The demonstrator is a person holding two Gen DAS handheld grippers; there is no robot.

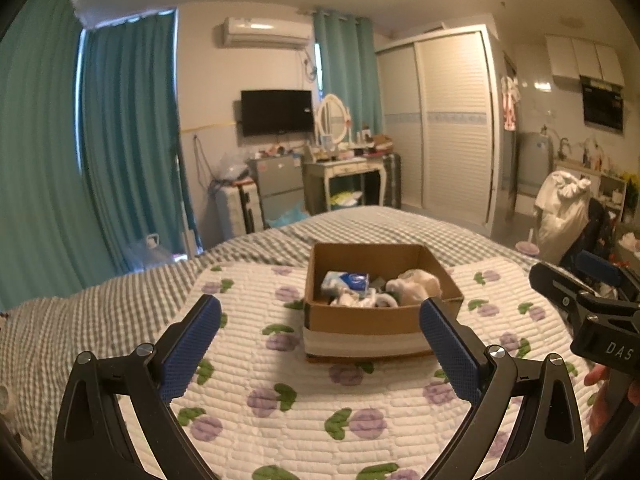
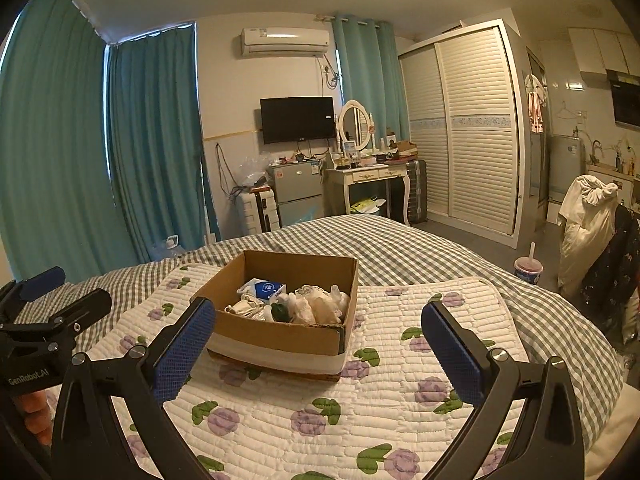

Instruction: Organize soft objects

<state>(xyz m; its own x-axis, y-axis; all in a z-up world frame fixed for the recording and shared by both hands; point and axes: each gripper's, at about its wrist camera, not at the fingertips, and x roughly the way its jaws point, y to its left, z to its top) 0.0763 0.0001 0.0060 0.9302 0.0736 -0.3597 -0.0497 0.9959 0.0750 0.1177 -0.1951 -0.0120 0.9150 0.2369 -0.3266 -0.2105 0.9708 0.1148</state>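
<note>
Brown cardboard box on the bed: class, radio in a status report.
Left gripper open, empty. Right gripper open, empty. Brown cardboard box on floral quilted mat, soft items inside, blue-white packet among them. Nothing blocking approach.

Brown box (image 1: 372,316) on purple-flowered white quilt (image 1: 280,420).

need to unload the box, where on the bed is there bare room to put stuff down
Bare quilt lies right of the cardboard box and in front of it, toward the grippers. The checked sheet behind is bare too. The box's inside is crowded with soft items.
</note>
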